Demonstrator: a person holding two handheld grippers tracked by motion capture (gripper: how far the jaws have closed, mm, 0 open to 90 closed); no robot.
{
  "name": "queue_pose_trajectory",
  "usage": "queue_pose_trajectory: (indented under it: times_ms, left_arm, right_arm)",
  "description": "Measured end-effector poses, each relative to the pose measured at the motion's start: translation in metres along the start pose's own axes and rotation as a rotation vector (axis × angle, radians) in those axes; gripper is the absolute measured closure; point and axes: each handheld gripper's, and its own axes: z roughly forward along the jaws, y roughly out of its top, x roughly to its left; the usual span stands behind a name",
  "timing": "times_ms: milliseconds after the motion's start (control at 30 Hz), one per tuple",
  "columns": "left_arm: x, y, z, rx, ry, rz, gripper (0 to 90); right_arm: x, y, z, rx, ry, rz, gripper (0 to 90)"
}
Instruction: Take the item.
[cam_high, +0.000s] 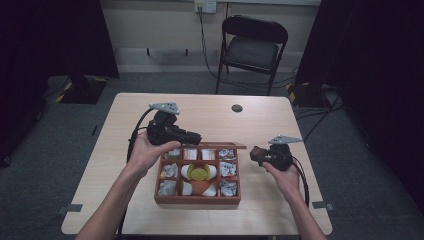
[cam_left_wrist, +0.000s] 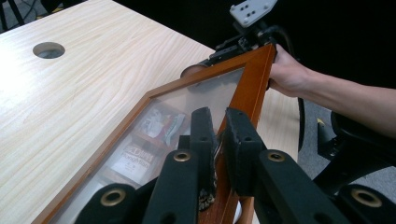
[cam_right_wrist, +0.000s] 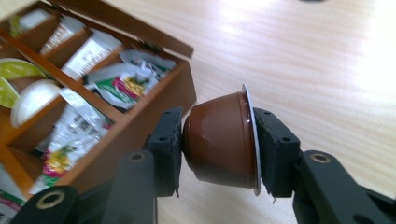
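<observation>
A wooden compartment box (cam_high: 197, 199) stands near the table's front edge, its glass-paned lid (cam_high: 220, 145) raised. My left gripper (cam_high: 195, 136) is shut on the lid's wooden frame (cam_left_wrist: 254, 79), with both black jaws of my left gripper (cam_left_wrist: 218, 123) clamped over the edge. To the right of the box, just above the table, my right gripper (cam_high: 255, 152) is shut on a brown coffee capsule (cam_right_wrist: 219, 140). The jaws of my right gripper (cam_right_wrist: 217, 135) press on the capsule's base and its foil rim, so it lies sideways between them.
The box's outer cells hold tea sachets (cam_right_wrist: 119, 84). Its middle cell holds white pods and a yellow-green one (cam_high: 199, 174). A round cable hole (cam_high: 237, 108) sits near the table's far edge. A black folding chair (cam_high: 252, 47) stands beyond the table.
</observation>
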Motion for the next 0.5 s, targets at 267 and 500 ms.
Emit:
queue_pose_trajectory:
  times_ms: [267,500]
  left_arm:
    - [0.0,0.0,0.0,0.001,-0.001,0.0,82.3]
    - [-0.001,0.0,0.0,0.004,-0.001,0.002,82.3]
  right_arm:
    - [-0.009,-0.008,0.012,0.061,-0.021,0.015,55.9]
    - [-0.008,-0.013,0.022,0.1,-0.024,0.008,55.7]
